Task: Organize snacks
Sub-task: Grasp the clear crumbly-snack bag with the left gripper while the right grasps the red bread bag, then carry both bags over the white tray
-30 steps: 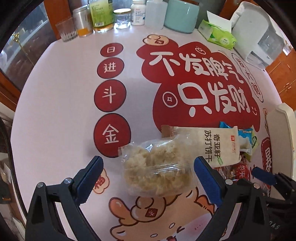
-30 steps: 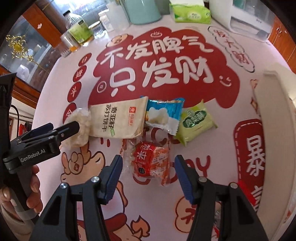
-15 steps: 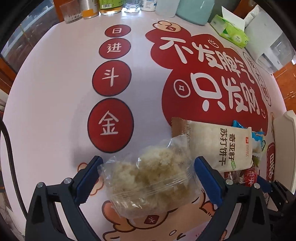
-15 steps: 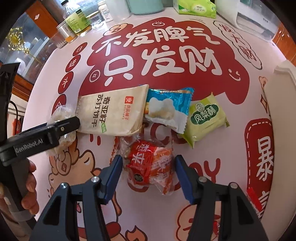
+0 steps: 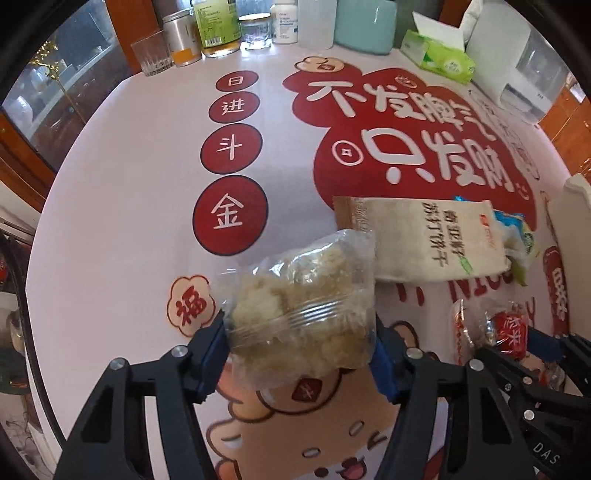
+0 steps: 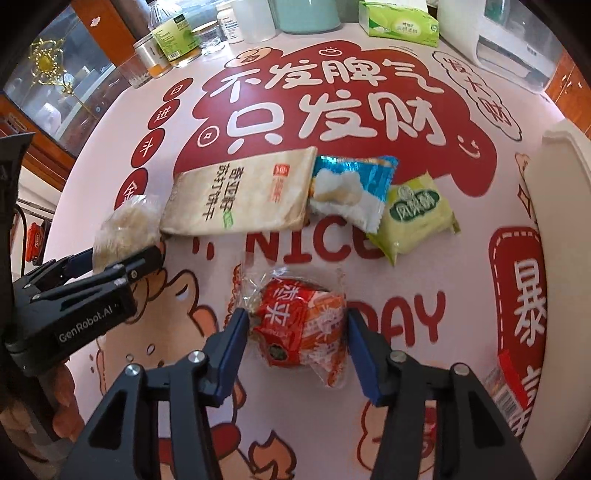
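My left gripper (image 5: 299, 354) is shut on a clear bag of pale crumbly snack (image 5: 303, 306), its blue pads pressing both sides; the bag also shows in the right wrist view (image 6: 123, 229). My right gripper (image 6: 295, 347) has closed around a red-orange snack packet (image 6: 303, 328), pads touching its sides. A beige cracker pack (image 6: 240, 195), a blue packet (image 6: 351, 188) and a green packet (image 6: 417, 214) lie in a row behind it on the table.
A white tray (image 6: 557, 206) stands at the right edge. Bottles, jars and a glass (image 5: 153, 53), a teal container (image 5: 364, 24), a green tissue box (image 6: 400, 22) and a white appliance (image 6: 517, 40) line the far edge.
Both grippers closed in: the left jaws shut on the clear bag, and the right jaws narrowed onto the red packet after moving forward over it.
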Demonstrator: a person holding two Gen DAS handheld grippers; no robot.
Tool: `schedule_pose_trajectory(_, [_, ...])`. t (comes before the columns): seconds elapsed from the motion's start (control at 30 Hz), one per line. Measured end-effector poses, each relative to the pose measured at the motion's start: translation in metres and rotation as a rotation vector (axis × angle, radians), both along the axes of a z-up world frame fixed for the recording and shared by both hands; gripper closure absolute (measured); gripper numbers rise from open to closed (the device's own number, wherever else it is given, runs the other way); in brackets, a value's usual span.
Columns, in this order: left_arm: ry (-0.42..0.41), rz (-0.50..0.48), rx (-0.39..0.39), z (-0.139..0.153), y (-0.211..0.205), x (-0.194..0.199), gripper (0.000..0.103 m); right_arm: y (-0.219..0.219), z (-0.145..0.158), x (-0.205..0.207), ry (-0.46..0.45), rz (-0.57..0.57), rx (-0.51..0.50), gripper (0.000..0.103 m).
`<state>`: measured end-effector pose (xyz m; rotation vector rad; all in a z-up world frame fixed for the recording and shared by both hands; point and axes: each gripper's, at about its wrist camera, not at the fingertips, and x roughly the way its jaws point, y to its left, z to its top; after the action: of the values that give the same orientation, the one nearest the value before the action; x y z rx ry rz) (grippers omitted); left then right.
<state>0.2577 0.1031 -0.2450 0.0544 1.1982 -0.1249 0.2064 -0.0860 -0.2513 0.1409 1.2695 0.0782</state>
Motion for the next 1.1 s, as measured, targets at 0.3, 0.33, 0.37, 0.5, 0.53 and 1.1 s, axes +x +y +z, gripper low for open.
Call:
schedule_pose_trajectory(0.3, [-0.117, -0.043, -0.027, 0.062, -0.004, -0.044, 0.041, -0.004, 0.038, -0.044, -0.078, 0.035, 0.021, 0.05])
schedule_pose_trajectory(0.33, [-0.13, -0.052, -0.039, 0.073, -0.007, -0.051, 0.041, -0.006, 0.045, -0.052, -0.094, 0.04, 0.025, 0.05])
schedule_pose_trajectory(0.37, [-0.14, -0.059, -0.049, 0.08, -0.011, -0.055, 0.041, -0.007, 0.051, -0.058, -0.107, 0.044, 0.03, 0.05])
schedule_pose_trajectory(0.5, [-0.205, -0.118, -0.084, 0.12, -0.032, -0.084, 0.041, -0.015, 0.073, -0.084, -0.168, 0.057, 0.032, 0.049])
schedule_pose_trajectory(0.53, [-0.221, -0.135, -0.092, 0.131, -0.043, -0.093, 0.041, -0.018, 0.08, -0.092, -0.189, 0.06, 0.029, 0.049])
schedule_pose_trajectory(1.1, [-0.348, -0.322, -0.193, 0.225, -0.273, -0.171, 0.04, -0.198, 0.177, -0.184, -0.452, -0.024, 0.003, 0.049])
